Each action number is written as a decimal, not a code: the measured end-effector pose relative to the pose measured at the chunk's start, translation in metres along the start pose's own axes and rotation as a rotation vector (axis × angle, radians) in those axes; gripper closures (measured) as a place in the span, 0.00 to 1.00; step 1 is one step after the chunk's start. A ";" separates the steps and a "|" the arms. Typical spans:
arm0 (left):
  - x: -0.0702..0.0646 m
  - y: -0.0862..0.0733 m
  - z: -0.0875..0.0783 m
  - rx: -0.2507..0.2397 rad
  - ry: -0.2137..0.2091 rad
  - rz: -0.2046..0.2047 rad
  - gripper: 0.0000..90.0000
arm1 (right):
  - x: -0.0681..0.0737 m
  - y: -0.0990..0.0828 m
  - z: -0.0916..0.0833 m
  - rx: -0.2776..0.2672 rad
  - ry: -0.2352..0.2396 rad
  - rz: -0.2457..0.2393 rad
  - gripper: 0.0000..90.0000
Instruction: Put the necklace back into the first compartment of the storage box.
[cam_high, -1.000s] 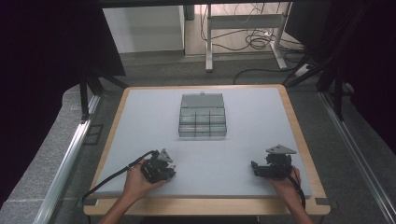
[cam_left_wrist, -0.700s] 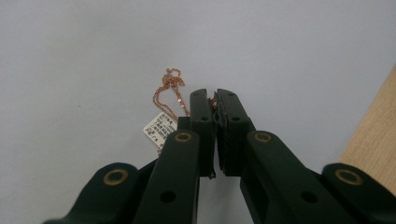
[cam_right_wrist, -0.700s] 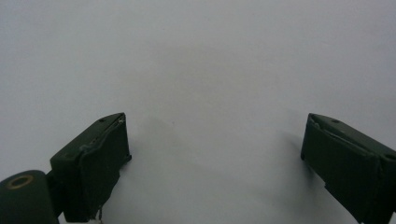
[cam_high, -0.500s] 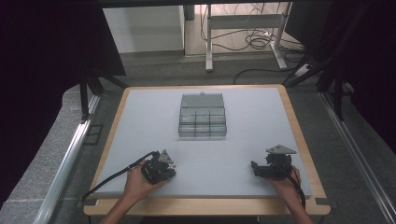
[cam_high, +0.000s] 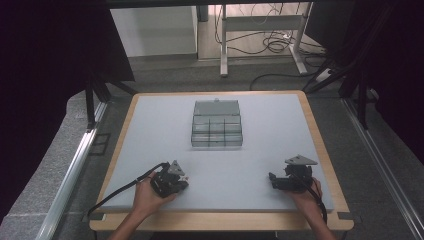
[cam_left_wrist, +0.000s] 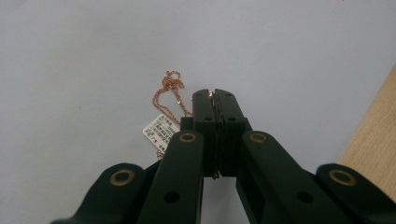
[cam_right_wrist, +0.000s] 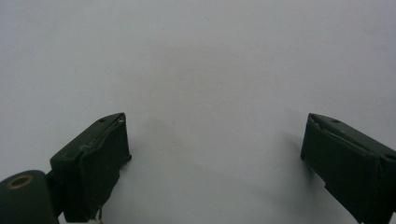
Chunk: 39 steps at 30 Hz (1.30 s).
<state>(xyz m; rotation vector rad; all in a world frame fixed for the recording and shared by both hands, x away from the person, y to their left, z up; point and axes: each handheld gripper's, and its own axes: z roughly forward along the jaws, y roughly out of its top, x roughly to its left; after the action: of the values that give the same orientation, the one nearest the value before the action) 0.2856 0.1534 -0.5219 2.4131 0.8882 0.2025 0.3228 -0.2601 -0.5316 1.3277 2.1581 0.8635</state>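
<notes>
left gripper (cam_left_wrist: 215, 93): jaws pressed together, just closed, pinching thin rose-gold chain (cam_left_wrist: 168, 93) with white tag (cam_left_wrist: 160, 131). right gripper (cam_right_wrist: 215, 140): jaws spread, nothing between, over grey mat (cam_right_wrist: 210, 56).

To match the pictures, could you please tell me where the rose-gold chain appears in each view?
High view: too small to tell; it lies by the left hand-held gripper, bottom left.
Left gripper view: chain at centre, left of the jaws, which have just been closing and pinch a strand.
Right gripper view: bare grey mat between the right hand-held gripper's open jaws.
Shared landmark: the grey mat.
</notes>
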 end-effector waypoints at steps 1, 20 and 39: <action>0.000 0.000 0.000 -0.003 0.000 -0.002 0.99 | 0.000 0.000 0.000 -0.001 0.000 -0.001 0.08; 0.017 0.000 -0.038 -0.149 -0.030 -0.071 1.00 | 0.000 0.000 0.000 -0.001 0.000 -0.001 0.08; 0.033 0.007 -0.082 -0.263 -0.051 -0.116 1.00 | 0.000 0.000 0.000 -0.001 -0.001 -0.001 0.08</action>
<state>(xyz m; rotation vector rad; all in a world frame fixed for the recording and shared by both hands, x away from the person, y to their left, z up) 0.2886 0.2070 -0.4508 2.1088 0.9144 0.2001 0.3228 -0.2602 -0.5316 1.3260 2.1578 0.8629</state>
